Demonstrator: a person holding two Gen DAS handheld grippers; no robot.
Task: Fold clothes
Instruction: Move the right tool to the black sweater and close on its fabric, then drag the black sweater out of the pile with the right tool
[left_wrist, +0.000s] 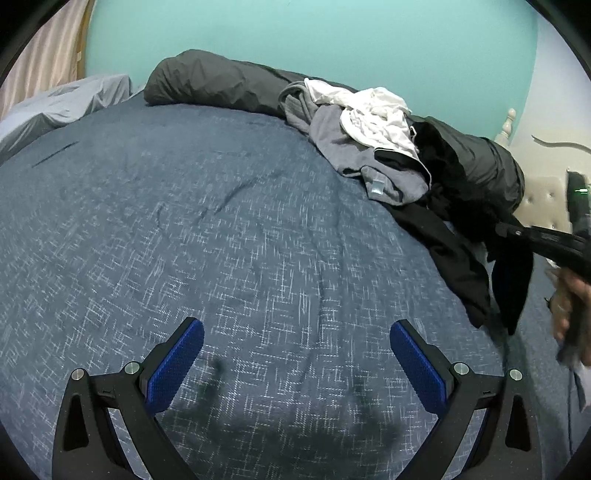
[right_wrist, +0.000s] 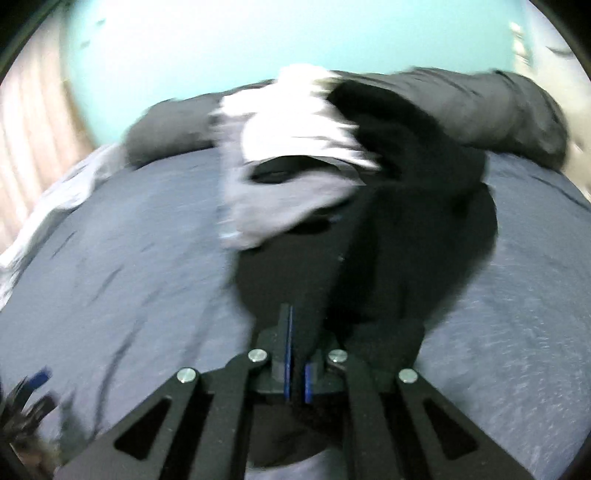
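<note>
Blue-grey bedding with a fine white crosshatch covers the bed (left_wrist: 229, 229), and the clothes for folding lie heaped toward its far side, in front of a teal wall (left_wrist: 314, 40). In the left wrist view the heap is made of a grey garment (left_wrist: 343, 147), a crumpled white garment (left_wrist: 373, 114) on top of it, and a black garment (left_wrist: 454, 240) that trails from the heap toward the near right edge of the bed. Behind the heap a long dark grey bolster (left_wrist: 210, 85) lies along the wall, and a pale grey pillow (left_wrist: 62, 103) sits at the far left beside a striped curtain (left_wrist: 48, 55).

The left tool (left_wrist: 297, 347) hangs over bare bedding, its blue-padded jaws spread wide with nothing between them, well apart from the clothes.

The right tool (right_wrist: 297, 354) has its jaws pinched nearly together on a fold of the black garment (right_wrist: 369, 258); the cloth runs from between the blue pads up toward the heap, where the white garment (right_wrist: 291, 129) and grey garment (right_wrist: 273, 206) lie against it. This view is heavily blurred, so finer detail of the cloth cannot be told. In the left wrist view the right tool (left_wrist: 543, 236) shows at the right edge as a dark bar with black cloth hanging beneath it, and a blurred hand (left_wrist: 572, 314) sits just below it. A cream tufted headboard (left_wrist: 543, 199) stands beyond.
</note>
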